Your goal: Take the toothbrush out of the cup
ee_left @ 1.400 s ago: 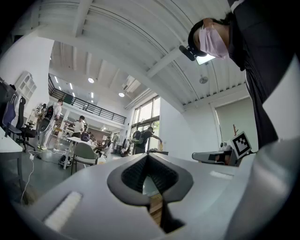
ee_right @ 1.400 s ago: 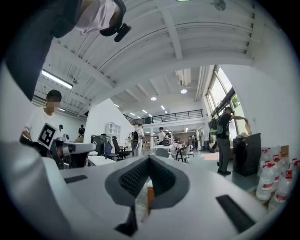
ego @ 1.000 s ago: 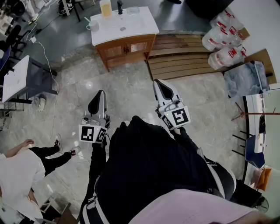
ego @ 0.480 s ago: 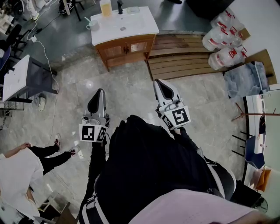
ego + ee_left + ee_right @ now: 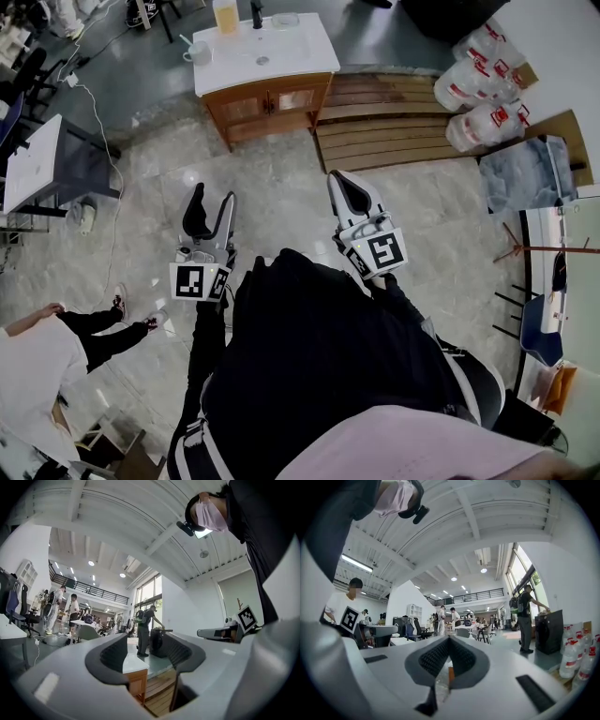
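A white cup [image 5: 199, 54] with a toothbrush [image 5: 187, 42] standing in it sits on the left end of the white washbasin top [image 5: 309, 52], far ahead of both grippers. My left gripper [image 5: 212, 211] hangs over the floor well short of the cabinet; its jaws are opening with nothing between them. In the left gripper view the left gripper [image 5: 147, 648] frames the corner of the white top [image 5: 136, 663]. My right gripper [image 5: 349, 192] is shut and empty, level with the left one. In the right gripper view the right gripper [image 5: 449, 643] has its pads together.
A wooden cabinet [image 5: 272, 103] carries the basin, with a yellow bottle [image 5: 226, 16] and a dark tap [image 5: 257, 14] on top. A slatted wooden bench [image 5: 394, 117] and large water bottles [image 5: 478, 84] stand to the right. A grey desk [image 5: 42, 169] and a person [image 5: 37, 352] are at the left.
The left gripper's jaws have gone from shut to apart. The right gripper has not moved. The person at the lower left has shifted a little.
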Demonstrator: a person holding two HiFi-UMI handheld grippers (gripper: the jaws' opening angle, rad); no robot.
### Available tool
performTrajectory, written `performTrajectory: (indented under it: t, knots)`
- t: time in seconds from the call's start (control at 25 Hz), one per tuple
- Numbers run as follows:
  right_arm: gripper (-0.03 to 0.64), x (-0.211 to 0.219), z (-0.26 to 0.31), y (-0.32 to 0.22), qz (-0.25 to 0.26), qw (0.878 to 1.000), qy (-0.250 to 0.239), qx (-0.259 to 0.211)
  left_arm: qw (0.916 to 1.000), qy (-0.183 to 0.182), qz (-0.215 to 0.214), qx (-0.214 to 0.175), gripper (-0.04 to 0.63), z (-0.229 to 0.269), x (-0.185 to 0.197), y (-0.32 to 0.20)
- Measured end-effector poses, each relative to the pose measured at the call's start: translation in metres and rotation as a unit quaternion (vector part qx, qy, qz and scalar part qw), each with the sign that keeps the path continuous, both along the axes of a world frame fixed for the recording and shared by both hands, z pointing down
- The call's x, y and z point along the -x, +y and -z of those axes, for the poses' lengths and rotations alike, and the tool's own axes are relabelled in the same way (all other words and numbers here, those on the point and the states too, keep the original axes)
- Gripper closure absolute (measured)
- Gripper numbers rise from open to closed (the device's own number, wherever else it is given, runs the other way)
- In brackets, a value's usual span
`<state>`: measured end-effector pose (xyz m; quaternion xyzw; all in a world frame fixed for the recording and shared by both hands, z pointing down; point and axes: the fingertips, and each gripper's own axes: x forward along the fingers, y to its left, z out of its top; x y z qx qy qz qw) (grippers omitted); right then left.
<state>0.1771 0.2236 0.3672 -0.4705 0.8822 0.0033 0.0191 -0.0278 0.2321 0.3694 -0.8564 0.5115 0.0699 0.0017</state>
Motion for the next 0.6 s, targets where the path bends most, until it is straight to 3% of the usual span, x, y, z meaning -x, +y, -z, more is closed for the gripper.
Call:
performTrajectory:
  t: [0.6]
  knots:
    - [0.615, -0.034, -0.006, -0.037, 0.034, 0.999, -0.007, -0.002, 0.9993, -0.007, 0.035, 0.011, 0.289, -0.019, -0.03, -0.039]
